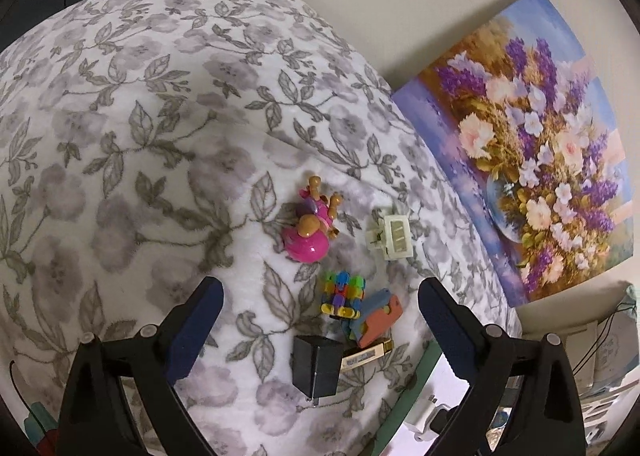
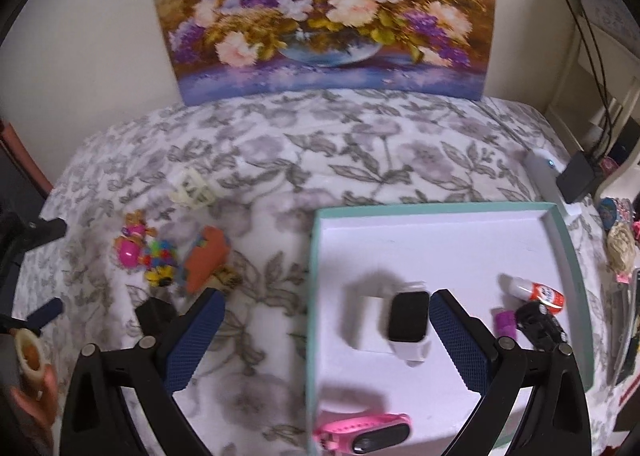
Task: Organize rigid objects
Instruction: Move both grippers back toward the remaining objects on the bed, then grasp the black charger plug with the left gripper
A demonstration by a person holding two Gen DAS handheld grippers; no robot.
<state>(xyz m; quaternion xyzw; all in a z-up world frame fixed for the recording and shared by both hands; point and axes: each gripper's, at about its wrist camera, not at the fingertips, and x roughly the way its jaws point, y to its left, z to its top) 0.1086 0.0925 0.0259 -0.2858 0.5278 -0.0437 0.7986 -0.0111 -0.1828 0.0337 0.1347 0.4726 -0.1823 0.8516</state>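
My left gripper (image 1: 320, 288) is open above a cluster of small things on the floral cloth: a pink toy figure (image 1: 310, 228), a cream clip (image 1: 394, 236), a multicoloured block toy (image 1: 343, 294), an orange and blue piece (image 1: 378, 320) and a black charger cube (image 1: 318, 370). My right gripper (image 2: 326, 300) is open over the left edge of a teal-rimmed white tray (image 2: 440, 236). In the tray lie a white-cased smartwatch (image 2: 408, 322), a pink band (image 2: 368, 434), a small glue bottle (image 2: 538, 293), a purple piece (image 2: 505, 322) and a black toy car (image 2: 540, 324). The same cluster (image 2: 180, 256) shows left of the tray.
A flower painting (image 2: 320, 15) leans on the wall behind the table. A white device (image 2: 542, 165), a black box (image 2: 576, 177) and cables sit at the right edge. More clutter (image 2: 620, 252) lies right of the tray. The left gripper's fingertips (image 2: 48, 312) show at far left.
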